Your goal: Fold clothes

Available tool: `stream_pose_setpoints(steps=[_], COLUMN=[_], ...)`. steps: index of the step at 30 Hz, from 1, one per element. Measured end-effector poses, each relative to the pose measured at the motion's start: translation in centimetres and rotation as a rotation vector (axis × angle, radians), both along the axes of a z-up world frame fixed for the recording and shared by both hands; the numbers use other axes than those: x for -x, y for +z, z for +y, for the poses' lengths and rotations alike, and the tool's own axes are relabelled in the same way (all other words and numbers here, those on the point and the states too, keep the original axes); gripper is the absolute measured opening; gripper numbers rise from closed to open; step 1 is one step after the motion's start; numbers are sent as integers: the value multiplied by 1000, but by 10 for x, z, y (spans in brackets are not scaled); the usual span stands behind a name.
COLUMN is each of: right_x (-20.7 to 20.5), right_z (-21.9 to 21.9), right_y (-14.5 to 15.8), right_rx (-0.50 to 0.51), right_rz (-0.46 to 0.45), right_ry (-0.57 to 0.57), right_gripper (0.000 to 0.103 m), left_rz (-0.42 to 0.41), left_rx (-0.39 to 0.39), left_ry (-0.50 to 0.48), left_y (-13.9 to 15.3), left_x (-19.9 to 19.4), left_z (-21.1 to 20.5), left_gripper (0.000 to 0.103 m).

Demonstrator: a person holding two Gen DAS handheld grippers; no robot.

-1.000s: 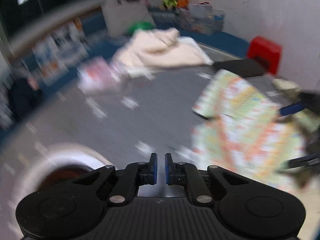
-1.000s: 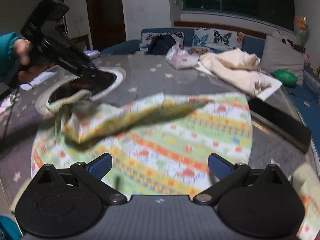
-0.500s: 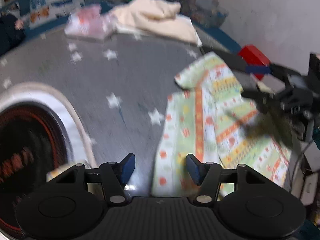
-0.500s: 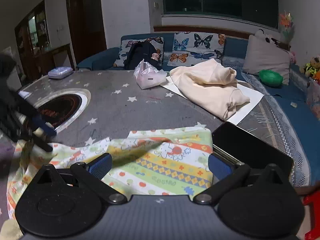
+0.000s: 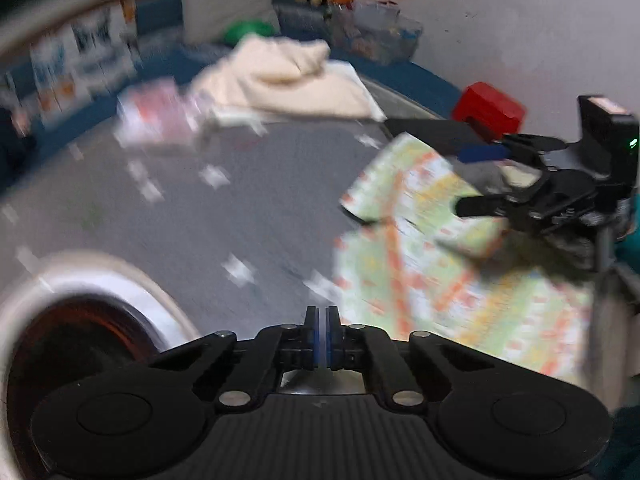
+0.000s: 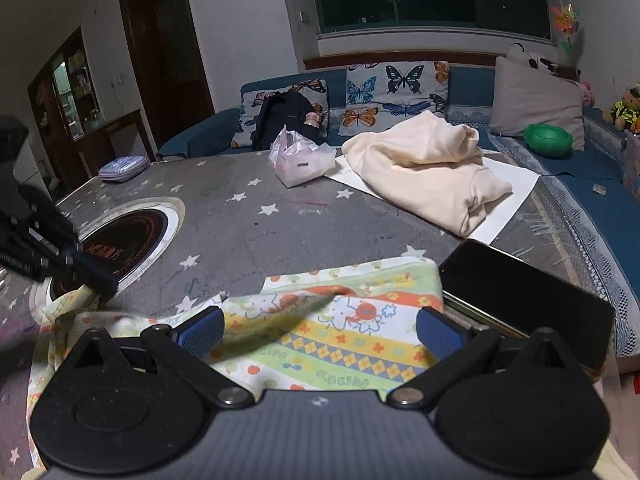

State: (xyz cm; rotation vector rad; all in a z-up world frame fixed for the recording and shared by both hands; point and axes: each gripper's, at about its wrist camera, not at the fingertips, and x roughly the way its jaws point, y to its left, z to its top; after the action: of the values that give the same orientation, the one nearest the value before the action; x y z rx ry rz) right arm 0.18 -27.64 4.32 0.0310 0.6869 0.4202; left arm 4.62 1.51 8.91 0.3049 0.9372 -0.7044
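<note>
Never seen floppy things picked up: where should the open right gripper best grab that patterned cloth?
Probably pinch the patterned cloth at its far right corner, beside the black tablet, coming from above: it lies flat there, its thin edge free.

left wrist view: motion blur is smearing the patterned cloth (image 5: 440, 272) and sofa cushions (image 5: 80, 56).
left gripper (image 6: 96, 280): frame's left edge is cutting off its body.
black tablet (image 6: 528, 304): right gripper finger is hiding its near corner.

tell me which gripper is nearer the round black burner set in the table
Left. The left gripper sits at the burner's near edge, over a corner of the patterned cloth. The right gripper is open over the cloth, further from it.
</note>
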Motion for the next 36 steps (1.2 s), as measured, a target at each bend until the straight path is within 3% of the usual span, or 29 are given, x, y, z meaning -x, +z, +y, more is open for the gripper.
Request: stream_pose_setpoints(steps=[1,3,6,8,9,10,17,19,21,25,29,36], right_x=[0,-1,-2,-3,-4,-4,-4,-3,-3,-3,-3,-10], right_z=[-1,-2,-3,-4,-5,-5,-4,-4,-4,-4,-3,-1], right_y=[0,0,0,0,0,0,-3,-3,-3,-3,-2,-4], right_rx=[-1,-4,-8,-10,-11,-13,-33,-36,-36,-34,-20,-16], right_rz=[-1,-3,-6,-7,-8,-7,-3,-5,-6,-8,-18,-17], right_ry=[-1,-3,-6,-8,-9,-9,-9,-8,-10,-16,-13,-21], right_gripper=[103,103,103,103,103,103,103,103,103,103,103,103], left_rz=[-49,-16,102,148,159,168,265,294,298,214,54,-251], left_rx=[-25,15,86,87,84,76,51,46,52,42,-11,-156], left_ry=[-2,32,58,70,74,81,86,78,77,54,-3,1], left_y=[5,10,9,2,-1,-5,-33,-40,-42,-27,4,26], left_x=[-1,-7,-13,-8,-5,-1,12,14,16,17,16,3], left_z=[-1,5,15,17,16,16,14,13,13,13,7,-9], left_gripper=[3,3,8,26,49,59,53,30,20,12,11,10])
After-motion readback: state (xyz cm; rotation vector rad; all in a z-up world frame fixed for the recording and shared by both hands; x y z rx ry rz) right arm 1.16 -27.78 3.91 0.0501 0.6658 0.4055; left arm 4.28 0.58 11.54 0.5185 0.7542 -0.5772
